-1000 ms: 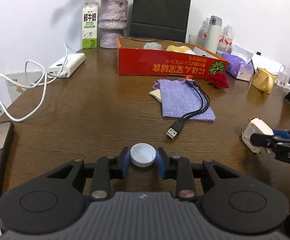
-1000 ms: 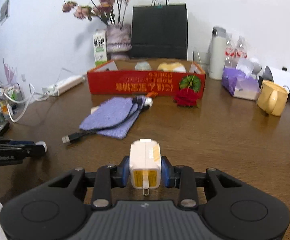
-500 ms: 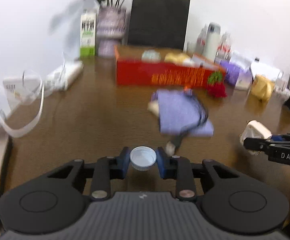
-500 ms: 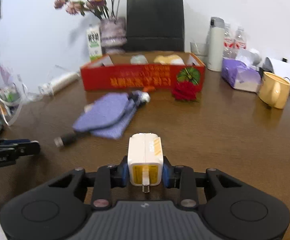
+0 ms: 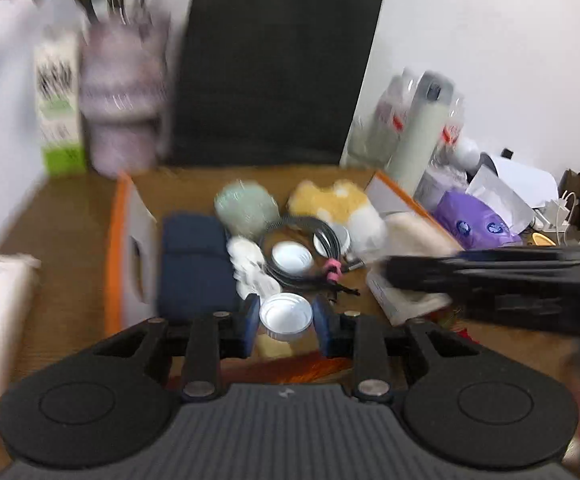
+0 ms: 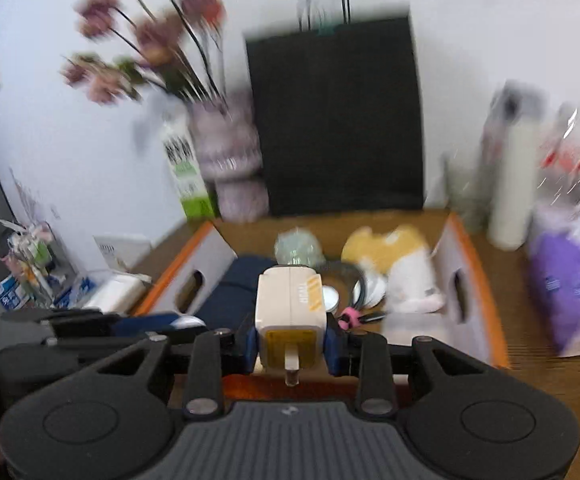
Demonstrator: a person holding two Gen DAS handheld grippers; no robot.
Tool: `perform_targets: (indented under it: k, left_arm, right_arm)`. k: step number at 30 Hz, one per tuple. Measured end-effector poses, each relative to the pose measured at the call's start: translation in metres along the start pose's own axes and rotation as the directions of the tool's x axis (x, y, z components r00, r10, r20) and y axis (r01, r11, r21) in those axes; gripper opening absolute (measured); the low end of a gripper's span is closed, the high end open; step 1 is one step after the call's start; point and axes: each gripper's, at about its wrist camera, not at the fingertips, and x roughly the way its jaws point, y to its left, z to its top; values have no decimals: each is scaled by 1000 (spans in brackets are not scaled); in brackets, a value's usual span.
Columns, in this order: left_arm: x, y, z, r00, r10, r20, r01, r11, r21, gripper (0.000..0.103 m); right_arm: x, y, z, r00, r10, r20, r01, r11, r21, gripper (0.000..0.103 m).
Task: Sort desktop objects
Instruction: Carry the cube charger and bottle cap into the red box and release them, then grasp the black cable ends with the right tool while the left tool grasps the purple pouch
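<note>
White cap point(image 5: 286, 314) pinched in left gripper point(image 5: 286, 316), white charger point(image 6: 290, 306) clamped in right gripper point(image 6: 291, 338), both above near edge of orange box point(image 5: 112, 248). Drop-off step, seemingly; next: open over bare floor.

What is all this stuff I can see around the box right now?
Cardboard box: one, orange-edged, centre.
White round bottle cap: one, held in the left gripper.
White square charger plug: one, held in the right gripper.
Black coiled cable: one, inside box.
Navy folded cloth: one, box's left side.
Black paper bag: one, behind box.
Purple tissue pack: one, right of box.
Both jaws are closed on their objects.
</note>
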Motion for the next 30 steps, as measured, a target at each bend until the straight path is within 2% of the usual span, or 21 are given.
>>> perform_targets:
  k: [3,5,6,7,8,9,10,11,14,16,18,19,21,25,27,28,29,30]
  left_arm:
    - [30,4,2,997,53,-63,-52,999,11,29]
    - [40,4,0,994,66,-82,-62,997,41,47]
    - [41,3,-3,994,71,-82,-65,996,64,66]
    - [41,2,-6,994,82,-72,-77,994,76,70]
    - [40,3,-8,994,93,-52,-88,993,79,70]
    - [38,5,-10,995,96,-41,-92,992,83,70]
    - [36,8,-10,995,89,-35,-86,993,82,67]
    - [34,11,-11,996,77,-34,-74,994,82,65]
    - [30,13,-12,997,73,-21,-71,994,87,61]
    - [27,12,-15,997,81,5,-81,992,101,61]
    - [27,13,-17,997,71,25,-73,993,96,61]
    - [29,13,-16,997,71,15,-72,993,96,59]
    - [35,13,-14,995,96,-1,-95,991,94,55]
    - [28,12,-15,989,145,-20,-143,988,61,51]
    - [7,4,-18,988,156,10,-157,986,53,57]
    - [-6,0,-21,985,166,34,-168,984,55,62]
    - [-20,-4,-25,980,192,57,-195,979,51,63]
    - [-39,-11,-33,971,219,94,-224,974,42,67]
  right_arm:
    - [56,-12,8,991,-28,-134,34,998,47,31]
    - [82,-21,7,977,-17,-213,37,995,89,31]
    - [88,-24,4,972,4,-234,23,993,112,33]
    - [89,-25,0,971,36,-238,-2,990,140,35]
    - [87,-27,0,970,72,-233,-34,986,163,36]
    - [84,-30,1,970,102,-220,-63,982,177,44]
    - [76,-32,3,974,109,-197,-73,981,178,52]
    - [67,-34,5,981,85,-172,-58,986,159,54]
    - [36,-36,7,990,-72,-119,76,997,26,55]
    - [21,-40,1,973,-187,-133,182,982,-47,57]
    - [10,-48,-10,952,-266,-151,256,963,-81,58]
    - [7,-53,-15,949,-270,-163,261,962,-77,58]
    - [2,-58,-21,957,-248,-151,243,969,-53,58]
    - [0,-51,-22,948,-274,-162,273,961,-31,58]
    - [-1,-50,-21,949,-271,-160,273,962,-16,58]
    - [-7,-48,-23,953,-264,-148,266,964,-5,59]
    - [-17,-45,-25,959,-255,-119,258,966,7,60]
    - [-28,-42,-29,965,-251,-79,253,967,21,68]
